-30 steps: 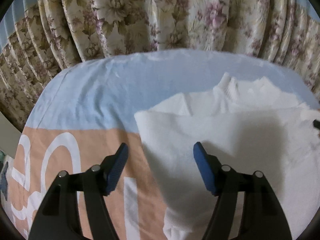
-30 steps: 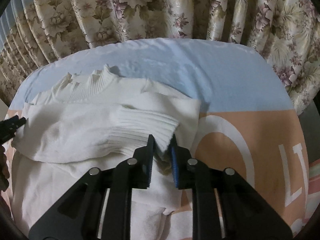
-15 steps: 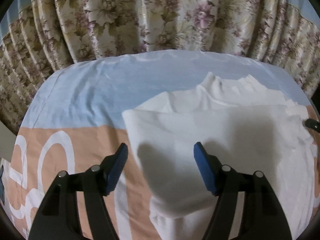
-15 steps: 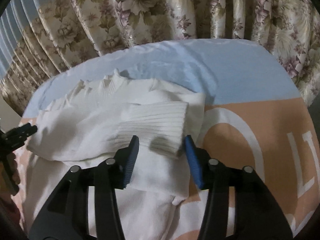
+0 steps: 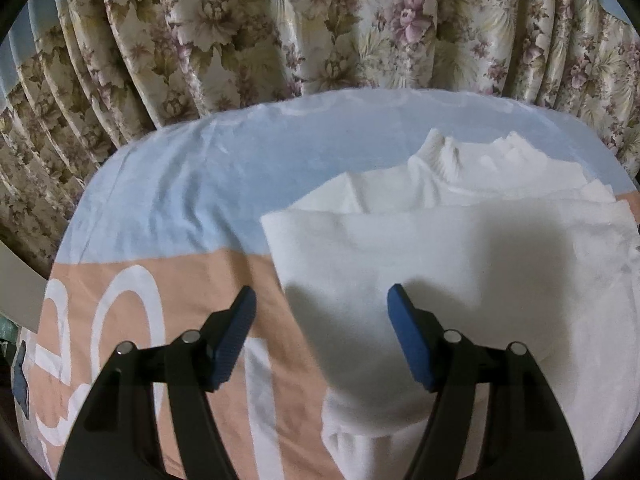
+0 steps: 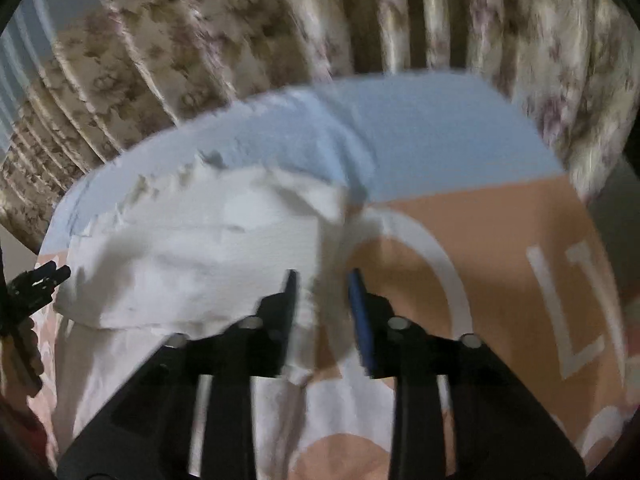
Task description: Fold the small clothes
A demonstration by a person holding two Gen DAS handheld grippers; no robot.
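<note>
A white knit sweater (image 5: 460,248) lies on the bed with its ribbed collar (image 5: 440,160) toward the curtain and a sleeve folded across its body. My left gripper (image 5: 320,300) hovers open over the sweater's left folded edge and holds nothing. In the blurred right wrist view the sweater (image 6: 192,248) fills the left half. My right gripper (image 6: 322,280) is over the sweater's right edge. Its jaws are opening: cloth shows in the gap, but the pads do not press on it. The left gripper's tip (image 6: 40,280) shows at the far left.
The bedsheet (image 5: 168,208) is light blue at the far end and peach with large white letters (image 6: 576,304) nearer me. A flowered curtain (image 5: 320,24) hangs right behind the bed. A person's hand (image 6: 20,344) is at the left edge of the right wrist view.
My right gripper let go of the ribbed sleeve cuff, its jaws spread, and it shifted right; its view is now blurred. The sleeve stays folded on the sweater. My left gripper stayed open and barely moved.
</note>
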